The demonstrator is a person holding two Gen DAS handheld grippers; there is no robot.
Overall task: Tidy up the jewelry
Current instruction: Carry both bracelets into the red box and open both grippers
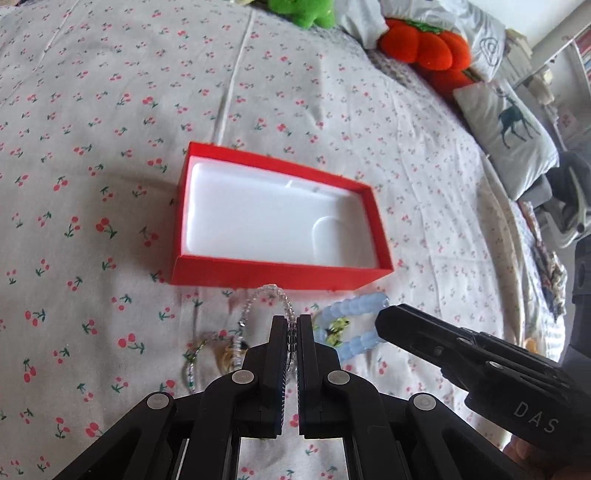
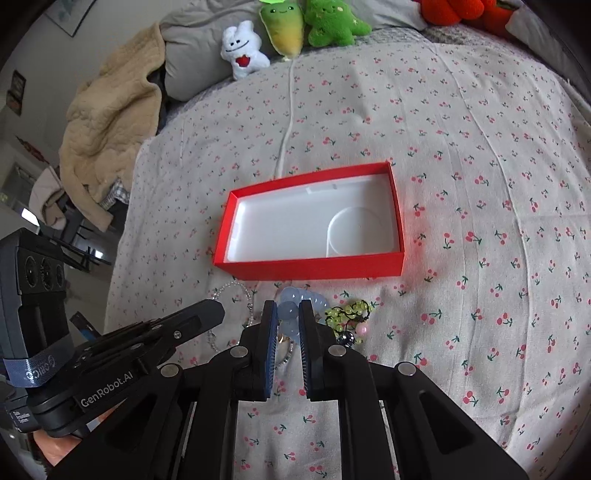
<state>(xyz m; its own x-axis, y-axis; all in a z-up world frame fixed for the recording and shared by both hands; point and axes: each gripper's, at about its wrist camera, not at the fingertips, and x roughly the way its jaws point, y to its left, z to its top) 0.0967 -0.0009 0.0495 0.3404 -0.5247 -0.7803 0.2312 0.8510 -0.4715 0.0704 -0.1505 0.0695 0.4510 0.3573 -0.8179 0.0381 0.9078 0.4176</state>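
An open red box point(image 1: 284, 275) with a white, empty insert lies on the cherry-print bedspread; it also shows in the right wrist view point(image 2: 314, 264). Just in front of it lie a clear beaded bracelet point(image 1: 266, 295), a pale blue beaded bracelet point(image 1: 354, 308) and a yellow-green beaded piece point(image 2: 347, 314). My left gripper point(image 1: 293, 325) is shut on the clear beaded bracelet. My right gripper point(image 2: 288, 314) is closed around the pale blue bracelet point(image 2: 291, 306), whose beads sit between the fingers. The two grippers are side by side.
Plush toys point(image 2: 295, 26) and an orange plush point(image 1: 424, 44) line the far edge of the bed. A beige blanket point(image 2: 110, 122) is heaped at the left, a deer-print pillow point(image 1: 509, 133) at the right. A small amber piece point(image 1: 229, 356) lies near the left gripper.
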